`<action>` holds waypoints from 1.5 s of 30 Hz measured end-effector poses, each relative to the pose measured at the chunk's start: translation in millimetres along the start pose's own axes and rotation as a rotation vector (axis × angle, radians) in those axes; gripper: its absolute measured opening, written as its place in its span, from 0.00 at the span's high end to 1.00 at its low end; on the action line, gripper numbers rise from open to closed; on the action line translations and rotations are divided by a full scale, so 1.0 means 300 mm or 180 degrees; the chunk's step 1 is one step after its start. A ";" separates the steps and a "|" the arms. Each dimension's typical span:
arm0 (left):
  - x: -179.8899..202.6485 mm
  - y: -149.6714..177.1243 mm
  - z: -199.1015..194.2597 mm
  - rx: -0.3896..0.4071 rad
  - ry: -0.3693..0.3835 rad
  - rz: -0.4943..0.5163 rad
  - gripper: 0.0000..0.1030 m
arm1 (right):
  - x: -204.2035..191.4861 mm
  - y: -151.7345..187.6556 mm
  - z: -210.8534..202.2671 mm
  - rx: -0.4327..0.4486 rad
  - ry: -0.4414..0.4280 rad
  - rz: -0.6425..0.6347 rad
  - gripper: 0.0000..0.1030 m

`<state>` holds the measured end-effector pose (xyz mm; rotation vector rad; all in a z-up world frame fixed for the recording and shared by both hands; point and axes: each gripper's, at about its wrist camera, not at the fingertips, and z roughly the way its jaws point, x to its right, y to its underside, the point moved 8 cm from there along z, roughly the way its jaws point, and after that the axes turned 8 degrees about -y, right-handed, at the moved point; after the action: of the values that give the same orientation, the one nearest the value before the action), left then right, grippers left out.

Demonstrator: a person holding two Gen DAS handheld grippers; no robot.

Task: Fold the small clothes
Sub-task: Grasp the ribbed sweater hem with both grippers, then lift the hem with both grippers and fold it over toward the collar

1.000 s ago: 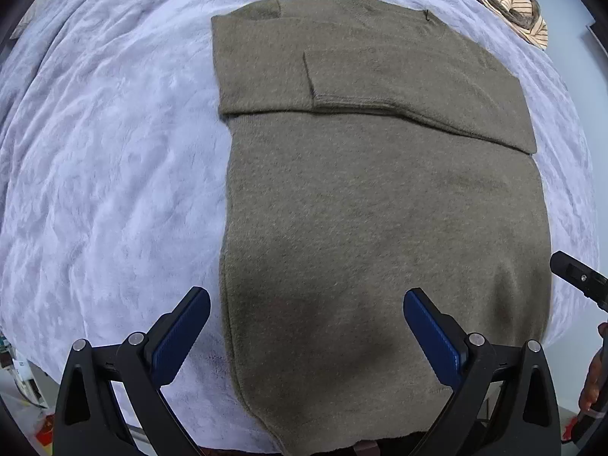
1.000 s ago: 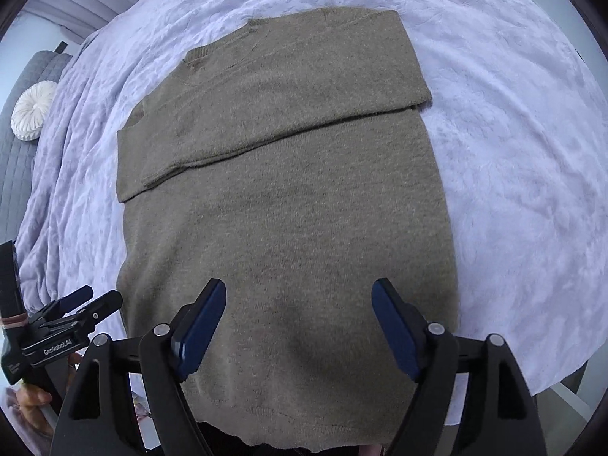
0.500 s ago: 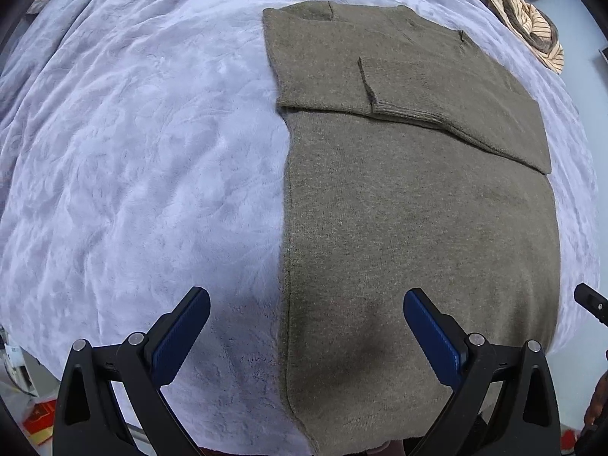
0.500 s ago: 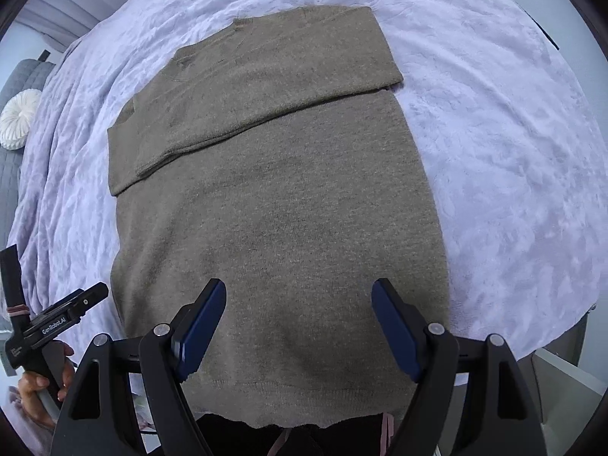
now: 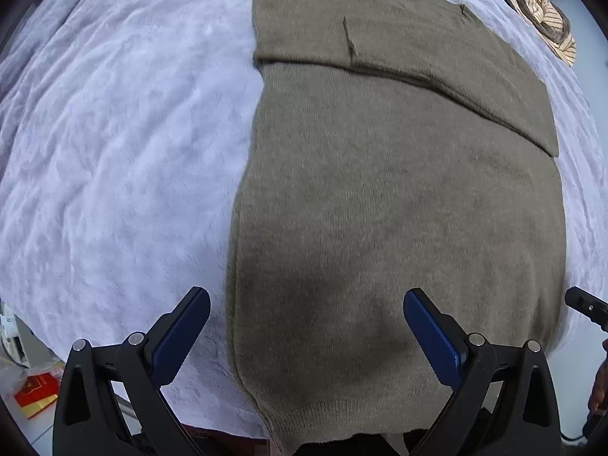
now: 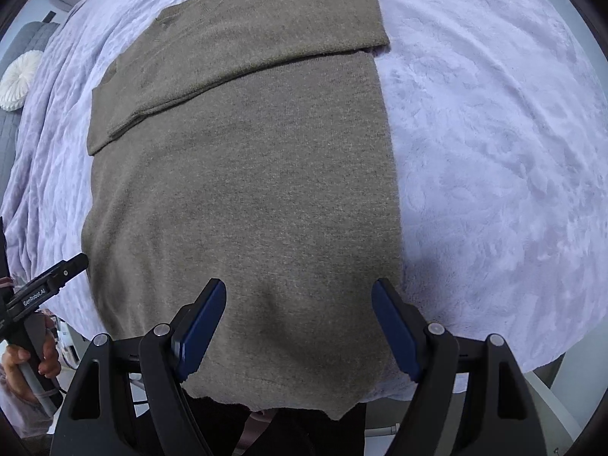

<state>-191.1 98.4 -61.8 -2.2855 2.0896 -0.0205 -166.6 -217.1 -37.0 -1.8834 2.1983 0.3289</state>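
Note:
An olive-brown knit sweater [image 5: 380,190] lies flat on a lavender plush blanket [image 5: 114,133], with both sleeves folded across its chest at the far end. My left gripper [image 5: 306,300] hangs open above the hem's left corner, one finger over the blanket and the other over the knit. My right gripper [image 6: 300,288] is open too, straddling the right part of the hem of the sweater [image 6: 247,171], with its right finger at the side edge. Nothing is held. Each gripper shows at the other view's edge: the left gripper [image 6: 57,277] and the right gripper [image 5: 585,307].
A striped garment [image 5: 543,11] lies crumpled at the bed's far right corner. A white round cushion [image 6: 17,83] sits beyond the blanket [image 6: 494,133] at the far left. A red packet [image 5: 36,399] lies on the floor below the bed's near edge. A person's hand [image 6: 22,361] grips the left handle.
Both grippers have sunk closer to the sweater's hem. The right one has shifted toward the sweater's right edge. The left one swung out leftward and came back. Both stayed open.

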 end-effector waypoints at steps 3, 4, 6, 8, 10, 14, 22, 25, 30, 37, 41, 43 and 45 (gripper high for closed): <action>-0.006 0.090 0.065 -0.0260 0.0244 -0.0013 0.01 | 0.040 0.052 0.030 -0.0170 -0.0232 0.0040 0.21; -0.008 0.122 0.084 -0.0349 0.0323 -0.0001 0.01 | 0.056 0.077 0.040 -0.0232 -0.0327 0.0070 0.21; -0.009 0.186 0.115 -0.0497 0.0417 0.0073 0.01 | 0.086 0.133 0.057 -0.0361 -0.0512 0.0127 0.21; -0.003 0.239 0.141 -0.0629 0.0473 0.0206 0.01 | 0.111 0.191 0.074 -0.0487 -0.0639 0.0171 0.21; 0.003 0.280 0.161 -0.0726 0.0508 0.0304 0.01 | 0.131 0.229 0.082 -0.0523 -0.0699 0.0211 0.21; 0.013 0.302 0.169 -0.0762 0.0543 0.0379 0.01 | 0.126 0.268 0.093 -0.0574 -0.0889 0.0248 0.21; 0.080 0.284 0.127 -0.0710 0.0778 0.0334 0.89 | 0.077 0.318 0.149 -0.0659 -0.1141 0.0491 0.68; 0.087 0.256 0.060 -0.0703 0.1197 0.0176 0.89 | 0.048 0.310 0.079 -0.0509 -0.1563 0.0617 0.90; 0.085 0.101 -0.089 -0.0343 0.1613 0.0023 0.89 | -0.038 0.170 -0.071 -0.0031 -0.2205 0.0738 0.90; 0.038 -0.181 -0.265 0.0300 0.1834 -0.0018 0.90 | -0.142 -0.108 -0.217 0.0621 -0.2664 0.0774 0.90; 0.009 -0.321 -0.349 0.0592 0.1982 0.0088 0.89 | -0.183 -0.259 -0.331 0.1017 -0.2878 0.0778 0.90; 0.016 -0.414 -0.377 0.0685 0.2010 0.0140 0.90 | -0.197 -0.332 -0.365 0.1184 -0.2954 0.0790 0.90; 0.012 -0.489 -0.391 0.0748 0.2009 0.0168 0.89 | -0.205 -0.420 -0.390 0.1306 -0.3002 0.0777 0.90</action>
<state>-49.4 104.9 61.4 -2.2678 2.2266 -1.0496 -36.1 -215.1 90.4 -0.9346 1.6412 0.5977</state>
